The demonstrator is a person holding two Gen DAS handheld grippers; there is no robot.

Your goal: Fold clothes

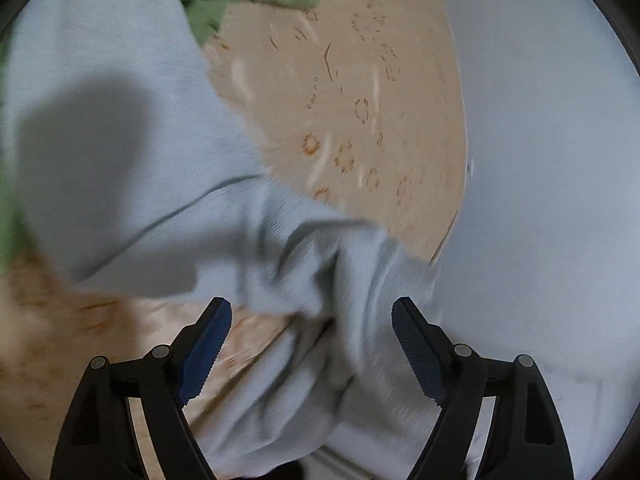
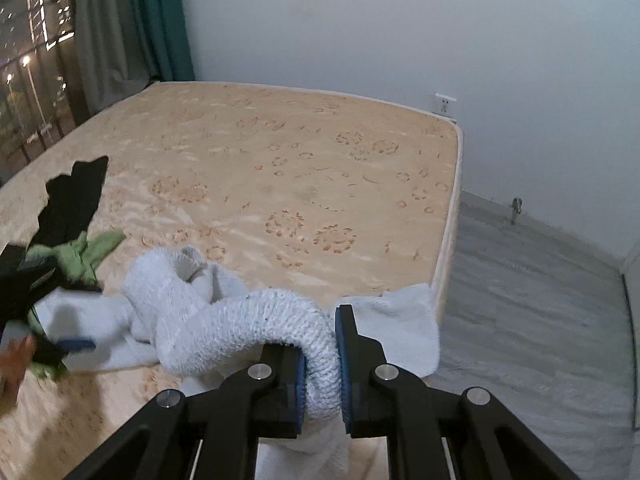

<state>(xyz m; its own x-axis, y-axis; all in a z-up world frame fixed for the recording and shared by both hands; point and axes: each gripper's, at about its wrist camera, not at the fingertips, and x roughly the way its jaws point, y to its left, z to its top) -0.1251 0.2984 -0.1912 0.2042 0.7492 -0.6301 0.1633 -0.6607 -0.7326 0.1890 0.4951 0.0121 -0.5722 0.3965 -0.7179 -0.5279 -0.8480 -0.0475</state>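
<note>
Honestly this looks like early days for the folding, nothing in view is actually folded yet as far as I can tell. Closest in, the right gripper [image 2: 320, 364] is pinched tight on a thick rolled-up hem of the white garment [image 2: 224, 320], which snakes off in a bunched, twisted rope across the near edge of the mattress [image 2: 280, 168], with one corner hanging toward the bed's right side. On the other side, the left gripper [image 1: 312, 344] has its jaws spread wide, and a crumpled wad of that same pale cloth [image 1: 160, 160] sits in the gap between them; the view is motion-blurred, so I can't say if either pad is touching it, but it's not clamped. Just past that, a green garment [image 2: 92, 254] and a black garment [image 2: 76, 196] lie in a heap at the left, unsorted. Farther back it's just patterned mattress, then the curtain [image 2: 132, 20] and the wall [image 2: 400, 20]. So what's left, I'd guess: spread the white one flat, fold it, then do the green and black ones.
</note>
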